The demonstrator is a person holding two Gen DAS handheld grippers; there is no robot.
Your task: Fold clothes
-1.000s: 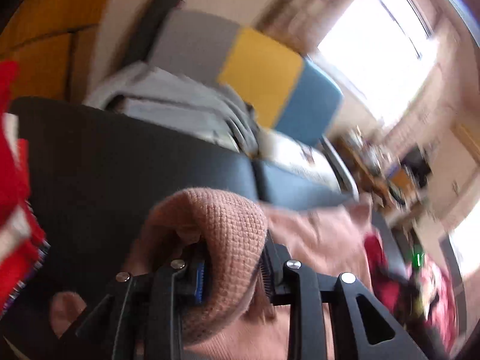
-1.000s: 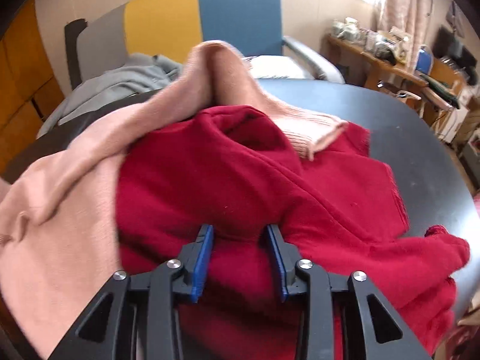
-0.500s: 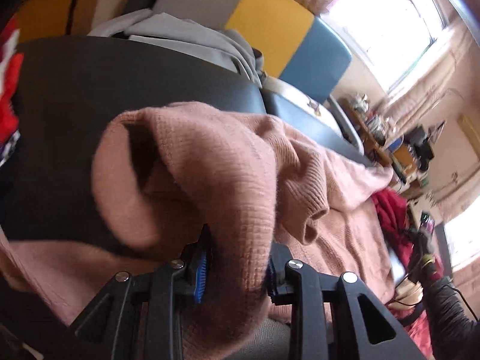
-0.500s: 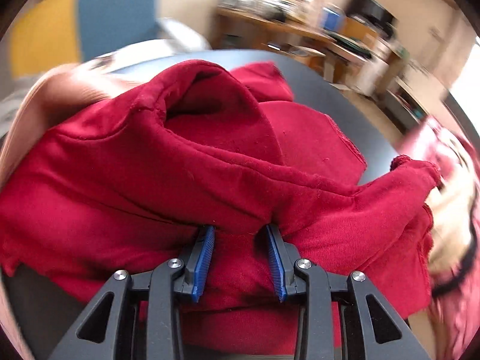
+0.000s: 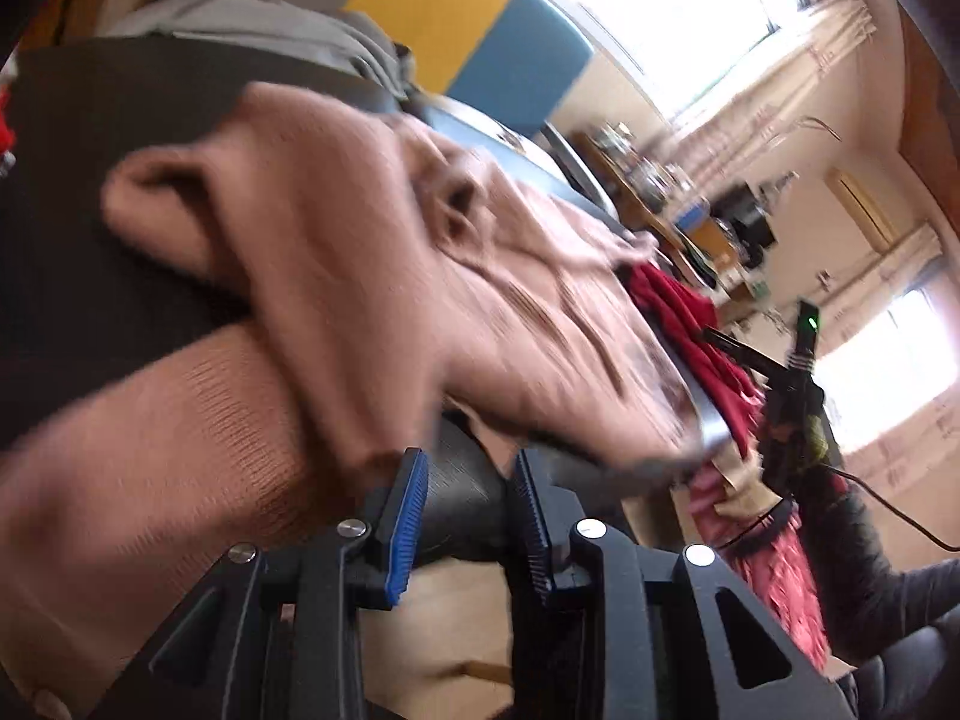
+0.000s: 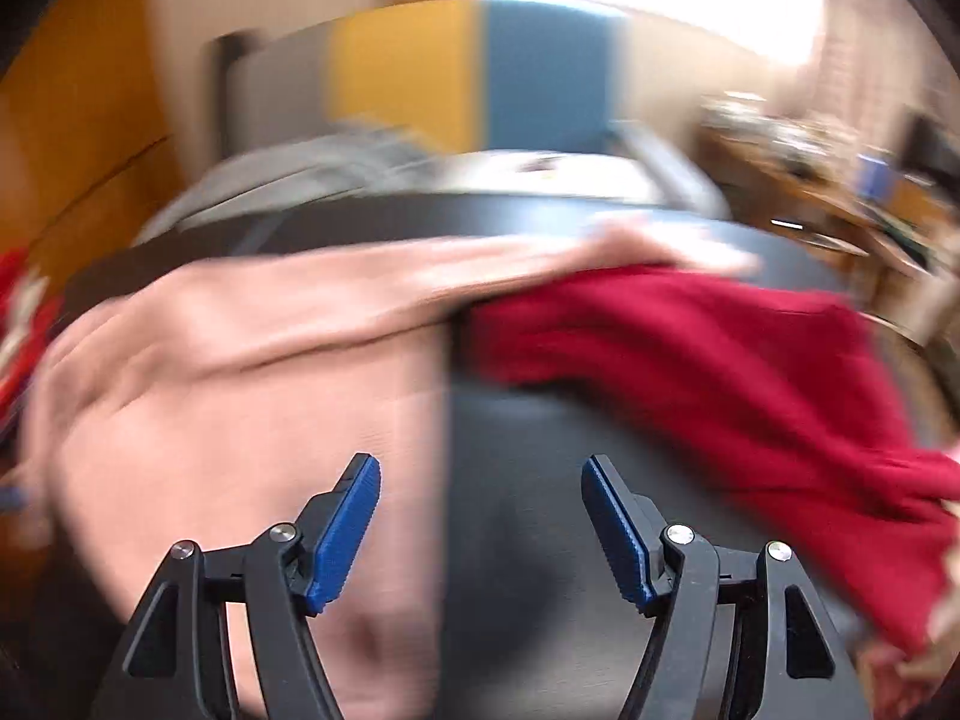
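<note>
dark surface [image 6: 528,540] under window light. pink knit sweater [image 6: 240,420], soft and floppy, sprawls across frame left, red garment [image 6: 720,372] right. best pinched at a hem. right gripper [image 6: 480,516] has just opened, empty; left gripper [image 5: 471,498] looks parted, gripping nothing.

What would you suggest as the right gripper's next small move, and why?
Probably shift the right gripper left and down onto the pink sweater. Its jaws have just been opening with nothing between them, the red garment lies apart to the right on the table, and the sweater lies rumpled.
</note>
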